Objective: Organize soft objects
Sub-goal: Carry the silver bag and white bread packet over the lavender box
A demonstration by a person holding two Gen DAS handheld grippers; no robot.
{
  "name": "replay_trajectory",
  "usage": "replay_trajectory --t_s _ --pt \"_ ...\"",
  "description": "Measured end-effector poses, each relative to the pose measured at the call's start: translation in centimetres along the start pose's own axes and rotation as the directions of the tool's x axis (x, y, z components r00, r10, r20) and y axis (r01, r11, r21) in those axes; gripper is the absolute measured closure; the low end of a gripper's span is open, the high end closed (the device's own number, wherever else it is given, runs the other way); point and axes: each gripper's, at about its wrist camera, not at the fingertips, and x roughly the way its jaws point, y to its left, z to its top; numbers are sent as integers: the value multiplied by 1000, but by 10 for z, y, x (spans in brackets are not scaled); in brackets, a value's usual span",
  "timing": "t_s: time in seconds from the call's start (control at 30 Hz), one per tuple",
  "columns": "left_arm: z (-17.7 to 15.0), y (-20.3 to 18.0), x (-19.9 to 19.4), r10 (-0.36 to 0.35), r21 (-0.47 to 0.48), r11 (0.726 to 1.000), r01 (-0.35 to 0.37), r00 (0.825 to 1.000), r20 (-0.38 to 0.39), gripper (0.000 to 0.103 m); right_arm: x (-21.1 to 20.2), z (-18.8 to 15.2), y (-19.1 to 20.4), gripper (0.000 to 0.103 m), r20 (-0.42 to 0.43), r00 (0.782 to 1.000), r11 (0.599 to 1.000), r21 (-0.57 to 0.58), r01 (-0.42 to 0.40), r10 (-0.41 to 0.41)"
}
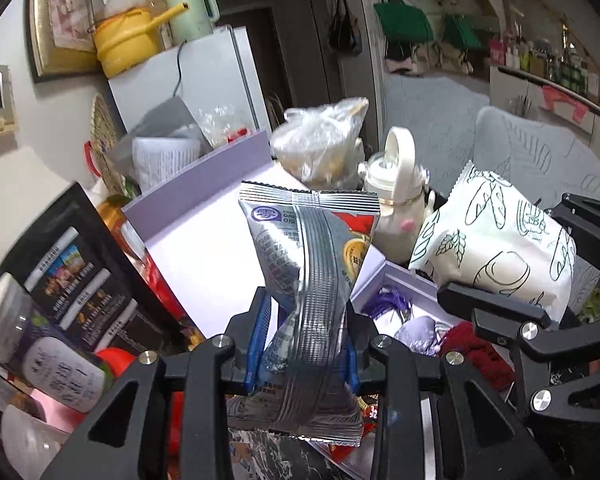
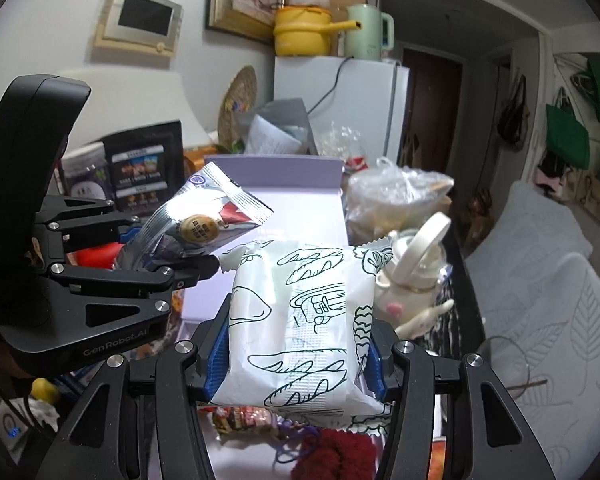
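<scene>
Cluttered table; lilac box [image 2: 276, 168] open by the fridge [image 2: 340, 96]; left gripper [image 1: 306, 336] pinches silver packet [image 1: 312, 280]; right gripper [image 2: 296, 356] clamps bread bag [image 2: 300, 320].

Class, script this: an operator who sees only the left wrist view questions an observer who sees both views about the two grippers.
Operator: Is the white packet seated squarely in the right gripper's jaws?
Observer: Yes, blue pads press both its sides.
Operator: My left gripper holds the silver packet. Any marking on its housing?
Observer: Yes, it reads GenRobot.AI.
</scene>
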Motion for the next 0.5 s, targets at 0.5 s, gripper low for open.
replay_trajectory --t_s 0.5 --pt "-33 -22 48 6 62 998 6 981 -194 72 42 -30 -5 50 -155 987 998 57 -22 31"
